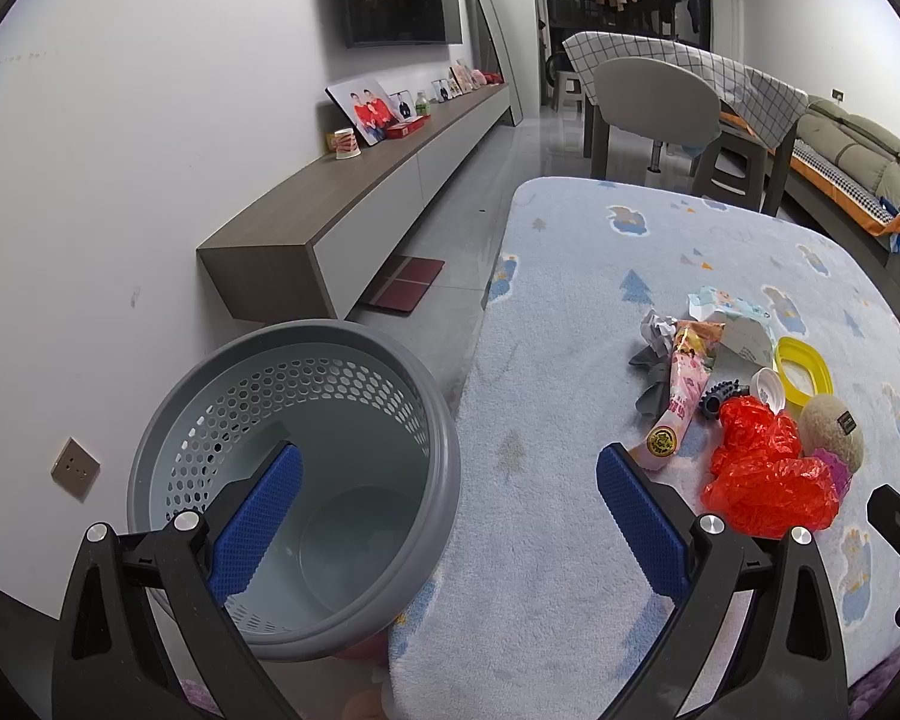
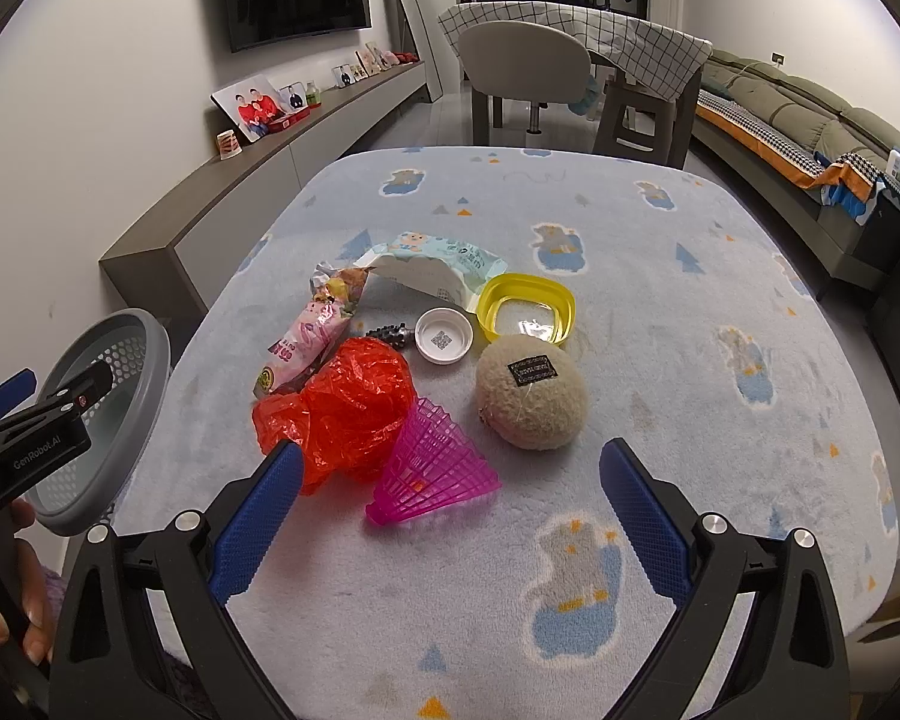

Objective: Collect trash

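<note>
A pile of trash lies on the blue patterned table cover point(image 2: 630, 312): a crumpled red plastic bag point(image 2: 348, 408), a pink snack wrapper point(image 2: 306, 336), a wet-wipe packet point(image 2: 438, 264), a white cap point(image 2: 444, 336) and crumpled paper point(image 1: 657, 327). A grey perforated bin point(image 1: 306, 468) stands left of the table. My left gripper point(image 1: 447, 510) is open and empty, its left finger over the bin. My right gripper point(image 2: 450, 510) is open and empty just in front of the red bag point(image 1: 768, 474).
A pink shuttlecock point(image 2: 432, 468), a beige fuzzy ball point(image 2: 531, 396), a yellow square ring point(image 2: 525, 306) and a small dark spiky piece point(image 2: 393, 335) lie among the trash. A low TV cabinet point(image 1: 354, 210) runs along the left wall. A chair point(image 2: 522, 66) and a sofa point(image 2: 810, 120) stand beyond the table.
</note>
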